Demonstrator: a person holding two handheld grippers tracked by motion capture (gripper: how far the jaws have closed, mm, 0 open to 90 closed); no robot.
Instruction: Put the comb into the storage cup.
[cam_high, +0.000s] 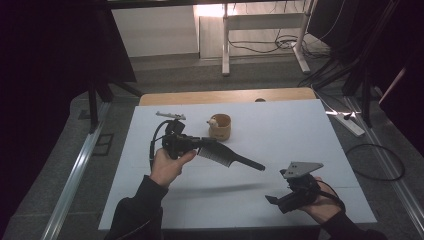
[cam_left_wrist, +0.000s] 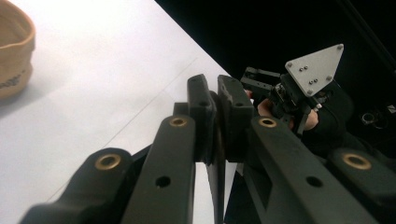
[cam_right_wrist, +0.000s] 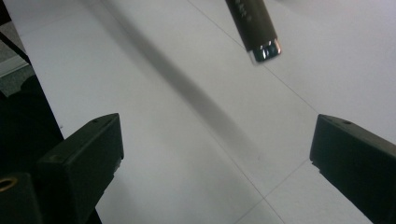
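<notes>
White table (cam_high: 300, 130) is lying under dim light. Left gripper (cam_high: 200, 143) is clamping the black comb (cam_high: 227, 156) mid-air near the cup (cam_high: 220, 127); right gripper (cam_high: 274, 201) is spread wide w/ nothing held. Risk: thin one-end grip, comb pivoting or dropping.

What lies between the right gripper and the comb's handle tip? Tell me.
Bare white table: in the right gripper view, nothing stands between the open right gripper and the comb handle tip.

A tan cup (cam_high: 220, 127) stands on the white table (cam_high: 300, 130), cables (cam_high: 260, 46) on the floor behind.
</notes>
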